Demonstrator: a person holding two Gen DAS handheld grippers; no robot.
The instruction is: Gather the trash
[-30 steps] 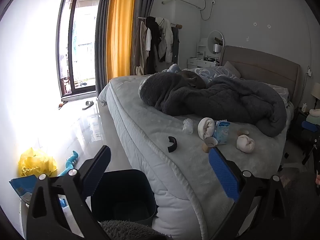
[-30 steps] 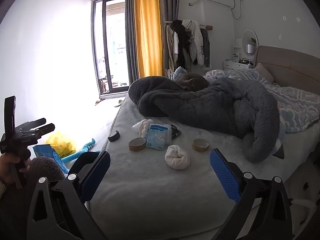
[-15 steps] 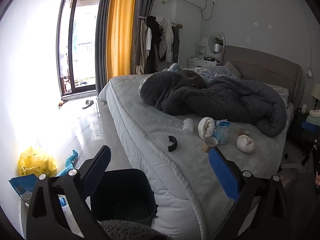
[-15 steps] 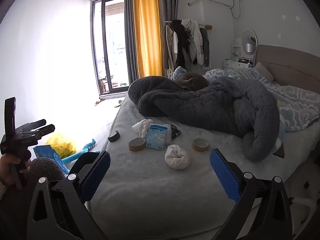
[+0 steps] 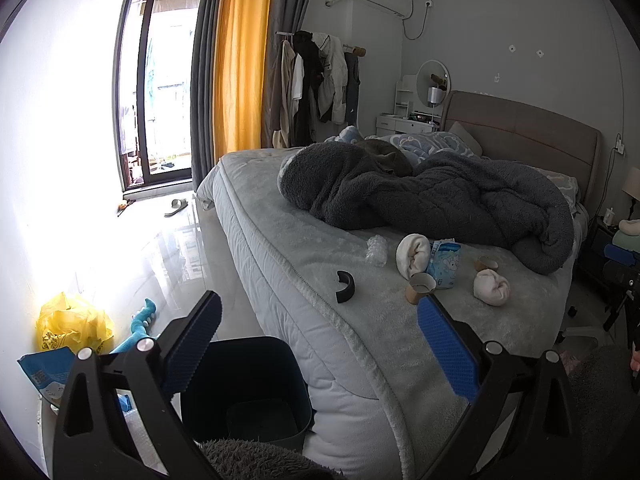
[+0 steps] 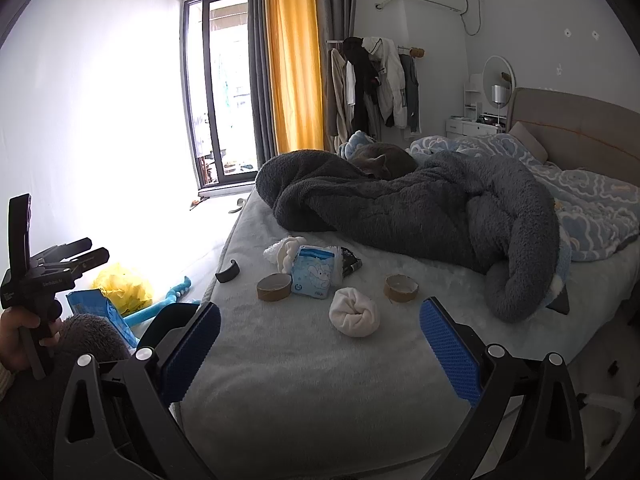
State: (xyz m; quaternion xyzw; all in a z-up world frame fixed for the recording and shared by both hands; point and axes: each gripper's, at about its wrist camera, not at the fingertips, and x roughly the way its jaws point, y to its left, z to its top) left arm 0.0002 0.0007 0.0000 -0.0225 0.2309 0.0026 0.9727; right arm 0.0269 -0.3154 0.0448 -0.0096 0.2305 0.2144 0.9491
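On the bed (image 6: 304,368), trash lies uncollected: two cardboard tape cores (image 6: 274,287), a tissue pack (image 6: 313,272), a black curved scrap (image 6: 228,272). Both my right gripper (image 6: 320,344) and left gripper (image 5: 318,344) gape, holding nothing; I judge collection not begun, the nearest core next. Only my left view shows the dark bin (image 5: 248,384) at the bed's corner.

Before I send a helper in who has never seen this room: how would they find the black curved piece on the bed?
Start at the bed and follow its window-side edge. The black curved piece lies there alone, apart from the cluster around the blue tissue pack. It is the only dark, C-shaped item; its neighbours are brown rings or white bundles.
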